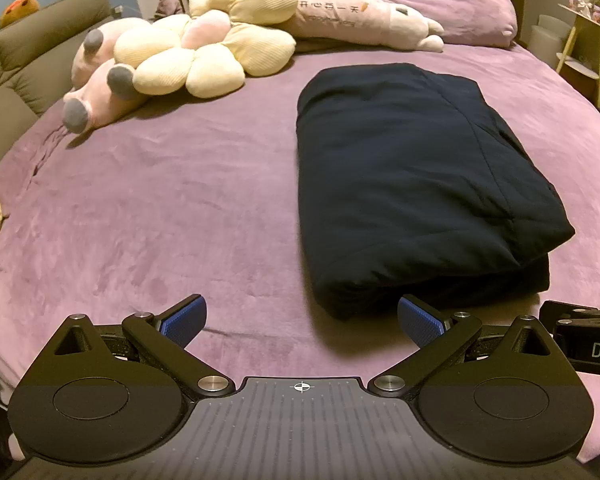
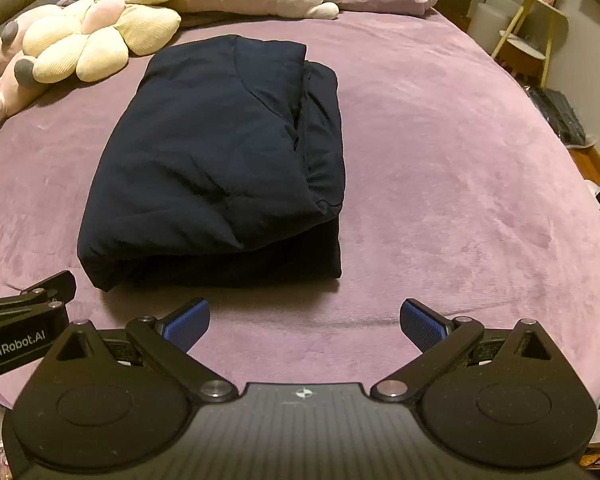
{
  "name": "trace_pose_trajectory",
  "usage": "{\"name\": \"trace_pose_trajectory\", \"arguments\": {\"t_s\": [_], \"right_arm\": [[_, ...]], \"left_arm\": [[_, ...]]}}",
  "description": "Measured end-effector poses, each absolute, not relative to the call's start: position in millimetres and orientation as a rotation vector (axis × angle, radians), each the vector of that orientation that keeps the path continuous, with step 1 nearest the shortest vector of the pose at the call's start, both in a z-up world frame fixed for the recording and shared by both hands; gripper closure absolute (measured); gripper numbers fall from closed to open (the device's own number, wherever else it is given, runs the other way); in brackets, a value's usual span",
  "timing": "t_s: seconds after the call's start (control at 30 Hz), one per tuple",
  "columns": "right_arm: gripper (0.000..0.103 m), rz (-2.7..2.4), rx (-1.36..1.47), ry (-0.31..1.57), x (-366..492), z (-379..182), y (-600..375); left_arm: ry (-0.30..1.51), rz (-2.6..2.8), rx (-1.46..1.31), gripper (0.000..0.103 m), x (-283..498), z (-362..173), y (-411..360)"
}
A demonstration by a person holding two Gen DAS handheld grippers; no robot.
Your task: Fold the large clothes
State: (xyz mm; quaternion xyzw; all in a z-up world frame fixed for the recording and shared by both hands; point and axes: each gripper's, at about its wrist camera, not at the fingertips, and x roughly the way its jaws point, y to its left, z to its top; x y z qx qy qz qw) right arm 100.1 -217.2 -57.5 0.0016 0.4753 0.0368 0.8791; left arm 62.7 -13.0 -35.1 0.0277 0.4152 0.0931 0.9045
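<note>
"GenRobot.AI" lettering marked the left claw [image 2: 18, 320]; both it and the right claw [image 2: 304, 324] were spread, empty, the folded navy jacket [image 2: 216, 156] lying just ahead.

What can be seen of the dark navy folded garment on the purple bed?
The dark navy padded garment lies folded into a thick, roughly rectangular bundle on the purple plush bedspread. Soft, quilted-looking fabric shows stitched seams; layers stack at its near edge and along its right side. It rests flat, apart from the cream flower-shaped cushion. Neither gripper touches it.
</note>
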Motion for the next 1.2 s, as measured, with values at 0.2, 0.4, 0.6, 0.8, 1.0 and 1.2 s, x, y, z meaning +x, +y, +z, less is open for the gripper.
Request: {"name": "trace_pose_trajectory", "arguments": {"t_s": [0.2,0.4,0.6,0.8,1.0,1.2], "right_arm": [[0.002,0.074,0.004,0.991,100.6,-57.4,-217.3],[0.002,0.069,0.002,0.989,99.8,-56.3,-217.2],[0.002,0.066,0.005,0.988,101.0,-55.4,-219.1],[0.002,0.063,0.004,0.985,100.8,-54.3,-220.4],[0.002,0.062,0.006,0.984,101.0,-53.4,-221.6],[0.002,0.06,0.006,0.985,101.3,-52.7,-222.7]], "left_arm": [[0.858,0.192,0.058,0.0,61.8,-35.2,-13.7],[0.862,0.189,0.062,0.0,62.0,-34.7,-14.5],[0.863,0.189,0.065,0.0,62.5,-34.4,-15.3],[0.865,0.187,0.064,0.0,63.1,-34.1,-15.5],[0.867,0.184,0.065,0.0,64.2,-34.2,-15.5],[0.869,0.181,0.068,0.0,64.7,-35.1,-14.9]]}}
